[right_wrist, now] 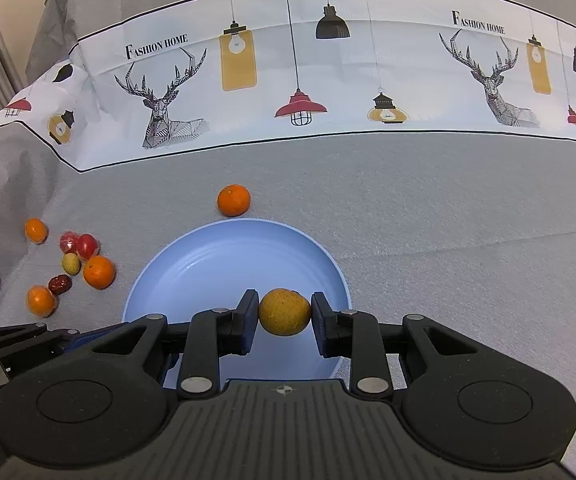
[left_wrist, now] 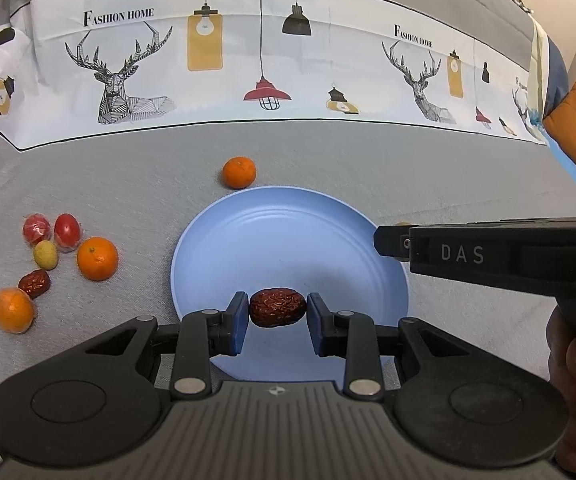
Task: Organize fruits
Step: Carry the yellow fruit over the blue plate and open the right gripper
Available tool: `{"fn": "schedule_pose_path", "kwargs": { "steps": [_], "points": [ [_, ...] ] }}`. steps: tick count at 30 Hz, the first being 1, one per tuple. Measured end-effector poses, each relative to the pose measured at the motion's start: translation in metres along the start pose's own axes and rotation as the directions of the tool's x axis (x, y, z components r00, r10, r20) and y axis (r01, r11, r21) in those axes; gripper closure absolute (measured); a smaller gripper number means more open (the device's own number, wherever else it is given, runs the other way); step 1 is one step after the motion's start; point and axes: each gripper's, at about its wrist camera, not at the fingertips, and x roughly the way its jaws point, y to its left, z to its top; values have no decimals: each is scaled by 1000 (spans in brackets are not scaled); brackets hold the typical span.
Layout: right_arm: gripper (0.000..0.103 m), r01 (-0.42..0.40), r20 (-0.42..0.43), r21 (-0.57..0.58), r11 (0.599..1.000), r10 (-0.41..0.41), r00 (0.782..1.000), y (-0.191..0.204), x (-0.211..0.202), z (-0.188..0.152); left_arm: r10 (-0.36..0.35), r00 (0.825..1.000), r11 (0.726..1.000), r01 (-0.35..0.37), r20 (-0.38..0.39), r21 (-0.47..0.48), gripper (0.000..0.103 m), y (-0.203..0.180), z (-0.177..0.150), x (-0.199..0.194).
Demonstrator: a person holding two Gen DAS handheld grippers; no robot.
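Both fruits are round enough to roll, so the risk here is letting go from too high or too near the rim: the date sits over the near edge of the plate, and if dropped there it could bounce out onto the grey cloth. The yellowish fruit hangs over the plate's near right part and could do the same. The two tools are also close together, so lowering both at once might knock them into each other. The left gripper is angled down over the plate, its pads pressing the date's ends. The right gripper tilts down likewise, closed tight on its fruit. The plate is bare; one orange lies just beyond its far rim, and the remaining fruits are scattered well to the left.
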Motion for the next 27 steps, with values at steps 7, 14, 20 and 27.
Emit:
{"fn": "schedule_pose_path", "kwargs": {
  "steps": [7, 14, 20, 27],
  "points": [
    [73, 2, -1, -1, 1000, -2, 1000, 0, 0, 0, 2, 1000, 1000, -2, -4, 2, 68, -1, 0, 2],
    [73, 3, -2, 1, 1000, -3, 1000, 1, 1, 0, 0, 1000, 1000, 0, -3, 3, 68, -1, -2, 2],
    [73, 3, -2, 0, 1000, -3, 1000, 1, 2, 0, 0, 1000, 1000, 0, -4, 3, 68, -2, -2, 2],
    [73, 2, -8, -4, 1000, -2, 1000, 1, 3, -1, -2, 1000, 1000, 2, -4, 3, 68, -3, -2, 2]
  ]
}}
